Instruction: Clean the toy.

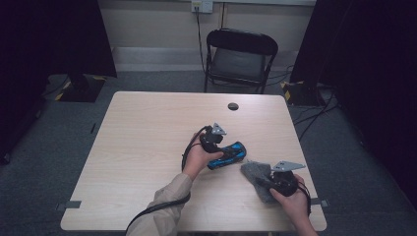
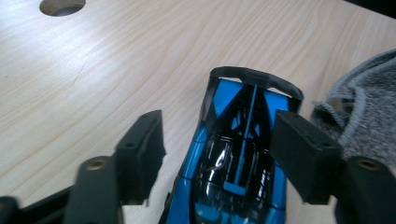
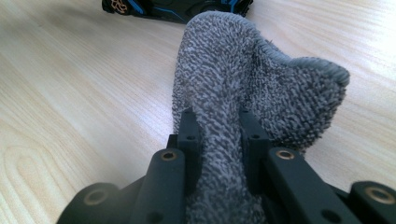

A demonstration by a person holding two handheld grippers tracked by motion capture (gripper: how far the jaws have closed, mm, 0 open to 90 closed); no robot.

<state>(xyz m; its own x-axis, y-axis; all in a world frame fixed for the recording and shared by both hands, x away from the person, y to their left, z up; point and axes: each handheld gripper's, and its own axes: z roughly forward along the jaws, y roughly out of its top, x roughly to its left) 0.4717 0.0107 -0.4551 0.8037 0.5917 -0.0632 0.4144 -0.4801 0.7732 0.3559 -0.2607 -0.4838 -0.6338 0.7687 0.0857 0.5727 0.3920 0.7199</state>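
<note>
A blue and black toy car (image 1: 230, 153) lies on the light wooden table (image 1: 142, 147), right of the middle. My left gripper (image 1: 221, 147) reaches over it from the left. In the left gripper view the car (image 2: 233, 158) sits between the jaws of that gripper (image 2: 219, 126), which stand open, with a gap of bare table beside the left pad (image 2: 142, 149). A grey fluffy cloth (image 1: 255, 172) lies just right of the car. My right gripper (image 1: 269, 179) is shut on a fold of the cloth (image 3: 224, 60), which rises between its pads (image 3: 189, 130).
A round cable hole (image 1: 233, 106) is near the table's far edge. A black folding chair (image 1: 239, 59) stands behind the table. The car's wheels (image 3: 177, 7) show at the top of the right gripper view. Cloth edge (image 2: 369, 121) lies right of the car.
</note>
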